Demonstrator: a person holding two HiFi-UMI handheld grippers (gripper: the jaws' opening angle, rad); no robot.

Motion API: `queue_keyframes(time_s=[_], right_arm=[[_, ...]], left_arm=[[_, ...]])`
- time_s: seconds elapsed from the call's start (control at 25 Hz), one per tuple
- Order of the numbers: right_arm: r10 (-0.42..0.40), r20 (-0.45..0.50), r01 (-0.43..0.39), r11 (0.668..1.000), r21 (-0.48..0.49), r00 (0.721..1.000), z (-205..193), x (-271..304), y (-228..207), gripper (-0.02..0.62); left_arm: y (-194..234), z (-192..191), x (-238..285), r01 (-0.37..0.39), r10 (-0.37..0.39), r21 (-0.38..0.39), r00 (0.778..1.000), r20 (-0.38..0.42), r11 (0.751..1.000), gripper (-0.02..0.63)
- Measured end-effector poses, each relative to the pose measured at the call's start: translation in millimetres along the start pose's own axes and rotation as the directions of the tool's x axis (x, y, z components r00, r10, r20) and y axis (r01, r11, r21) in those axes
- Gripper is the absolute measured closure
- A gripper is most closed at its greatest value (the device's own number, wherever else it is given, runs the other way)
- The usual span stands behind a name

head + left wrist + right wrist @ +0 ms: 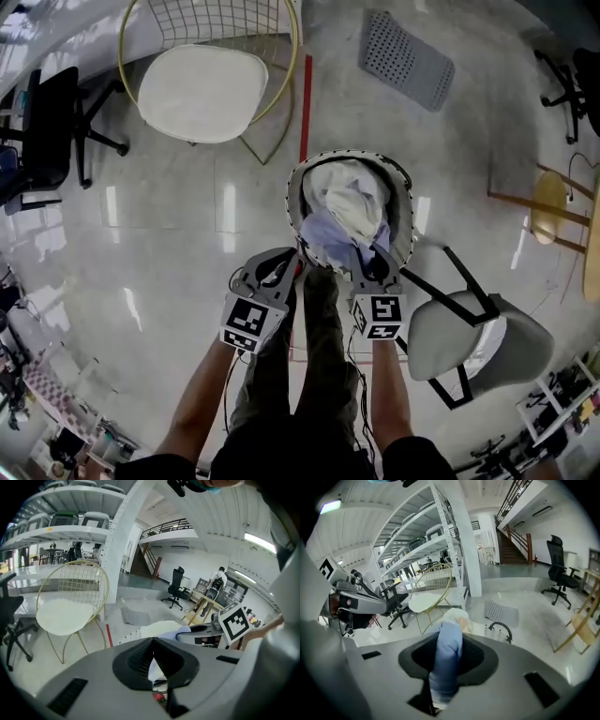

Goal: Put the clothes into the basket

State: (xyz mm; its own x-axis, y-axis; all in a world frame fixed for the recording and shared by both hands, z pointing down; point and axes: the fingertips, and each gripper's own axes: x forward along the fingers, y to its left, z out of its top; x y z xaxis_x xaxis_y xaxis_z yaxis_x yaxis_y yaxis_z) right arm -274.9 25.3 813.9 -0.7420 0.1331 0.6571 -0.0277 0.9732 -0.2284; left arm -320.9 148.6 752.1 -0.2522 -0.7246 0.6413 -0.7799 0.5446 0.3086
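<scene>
The round mesh basket (298, 184) stands on the floor just ahead of the person's legs, filled with white clothes (352, 192). A light blue garment (328, 239) hangs over its near rim. My left gripper (292, 261) is shut on the garment's left end, and a pale strip of cloth (154, 670) shows between its closed jaws. My right gripper (371, 257) is shut on the other end. In the right gripper view a thick blue fold (445, 658) runs out between the jaws toward the basket (494, 632).
A gold wire chair with a white cushion (202, 80) stands at the far left. A grey chair (469, 342) sits close on the right. A black office chair (47, 131), a grey perforated mat (405, 58) and a wooden stool (553, 206) stand further out.
</scene>
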Motion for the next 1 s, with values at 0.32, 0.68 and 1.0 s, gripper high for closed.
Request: queue_keyframes(time_s=[0.32,0.68,1.0], right_arm=[[0.048,-0.061,-0.048,0.999,0.01,0.997,-64.6,57.4,-23.7,0.476],[0.043,-0.136,-0.039,0.999,0.034,0.99,-100.3,82.1,-43.2,0.454],[0.069,-0.062,-0.066,0.996,0.06,0.996,-72.9,71.6,-34.2,0.336]], left_arm=[[11.8,-67.4,57.8,-0.025,0.019,-0.074,0.997,-0.079,0.997,0.6],[12.3,-68.2,79.3,-0.032,0.024,-0.097,0.996,-0.09,0.995,0.6],[8.0,-54.9,74.1,-0.027,0.02,-0.082,0.996,-0.083,0.996,0.6]])
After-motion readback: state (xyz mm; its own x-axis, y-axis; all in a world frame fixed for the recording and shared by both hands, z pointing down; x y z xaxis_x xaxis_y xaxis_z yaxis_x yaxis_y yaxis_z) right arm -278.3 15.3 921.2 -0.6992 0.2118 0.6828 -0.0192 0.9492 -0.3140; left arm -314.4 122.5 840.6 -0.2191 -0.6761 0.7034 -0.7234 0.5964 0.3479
